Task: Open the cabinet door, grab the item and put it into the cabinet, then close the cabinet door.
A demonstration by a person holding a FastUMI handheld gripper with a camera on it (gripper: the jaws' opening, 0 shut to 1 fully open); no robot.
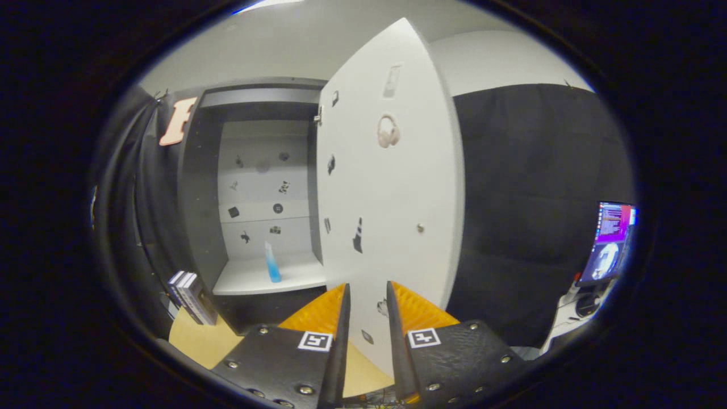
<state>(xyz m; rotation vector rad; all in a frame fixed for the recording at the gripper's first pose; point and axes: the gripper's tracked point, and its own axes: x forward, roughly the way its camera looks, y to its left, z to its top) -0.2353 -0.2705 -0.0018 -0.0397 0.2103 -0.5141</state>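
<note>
Blue bottle (272,262) stood upright on white shelf (255,279) inside cabinet (204,187), toward shelf's right half, near front edge, well beyond fingers. Sat alone on that shelf; nothing touching it. Back panel (262,187) behind bottle was pale w/ small dark stickers scattered over it, too small to make out. Cabinet frame looked dark grey, interior shadowed at sides. Cabinet door (392,187) hung wide open, swung out toward camera, hinged at cabinet's right side, white face turned this way. Small round knob (420,228) showed near door's free edge, about mid-height. Pics stuck on door: pale headphones sticker (388,132) up high, dark cone-shaped sticker (358,236) lower down, a few smaller ones, unclear. Gripper (368,295) held a narrow gap btwn fingers, nothing pinched, tips pointed at door's lower part; whether tips touched door, couldn't tell. Square markers visible on both finger bases. Left of fingers, low down, stack of books (190,295) stood leaning beside cabinet's lower left corner, on light wooden tabletop (199,341). Black curtain (539,216) covered wall right of door, more dark cloth draped left of cabinet. Monitor (610,241) glowed far right, lit screen w/ purple tones, on white desk surface (568,318) w/ some dark gear below it, blurred. Pale wall above curtain and cabinet.
</note>
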